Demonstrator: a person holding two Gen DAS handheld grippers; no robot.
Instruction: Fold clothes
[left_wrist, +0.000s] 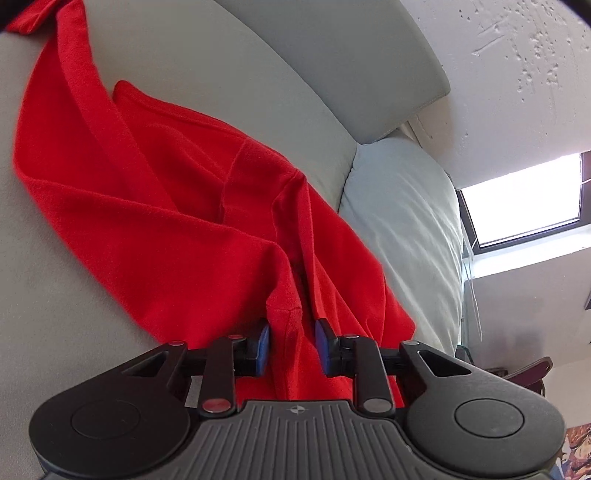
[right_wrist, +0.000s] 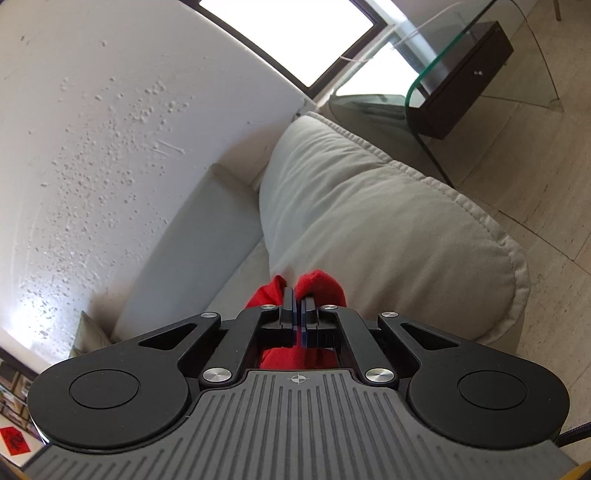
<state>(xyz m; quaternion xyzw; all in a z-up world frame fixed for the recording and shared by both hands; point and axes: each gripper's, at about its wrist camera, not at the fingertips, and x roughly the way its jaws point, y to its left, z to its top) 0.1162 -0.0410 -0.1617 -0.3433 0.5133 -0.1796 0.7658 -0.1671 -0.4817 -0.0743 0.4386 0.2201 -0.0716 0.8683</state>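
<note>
Between the blue pads (left_wrist: 263, 341) of the left gripper (left_wrist: 291, 341) runs a bunched fold of the red garment (left_wrist: 177, 206), with its hemmed edge standing in the gap; the jaws are partly apart, and whether the pads actually press the cloth cannot be told from this view. Ahead of that gripper and off to its left the garment trails in long creased ridges across the pale grey sofa seat (left_wrist: 48, 295), reaching the far upper corner of the view. To the gripper's right, just beside the cloth, lies a plump whitish cushion (left_wrist: 402, 221), and beyond the cloth rises the sofa backrest (left_wrist: 332, 66). Farther right is a pitted white wall (left_wrist: 517, 92) with a bright window (left_wrist: 524, 199). The right gripper (right_wrist: 297, 306) is clenched on a small wad of the same red fabric (right_wrist: 321, 286), which bulges out on both sides of the closed fingers and shows again underneath them. Directly in front of it the cushion (right_wrist: 369, 229) fills the path, its stitched border curving away to the right; to the left of the cushion the backrest (right_wrist: 207, 240) slopes up against the wall (right_wrist: 110, 129). Beyond the cushion, well apart from the gripper, a glass side table (right_wrist: 436, 70) carries a dark box (right_wrist: 469, 77), standing on a tiled floor (right_wrist: 546, 192).
</note>
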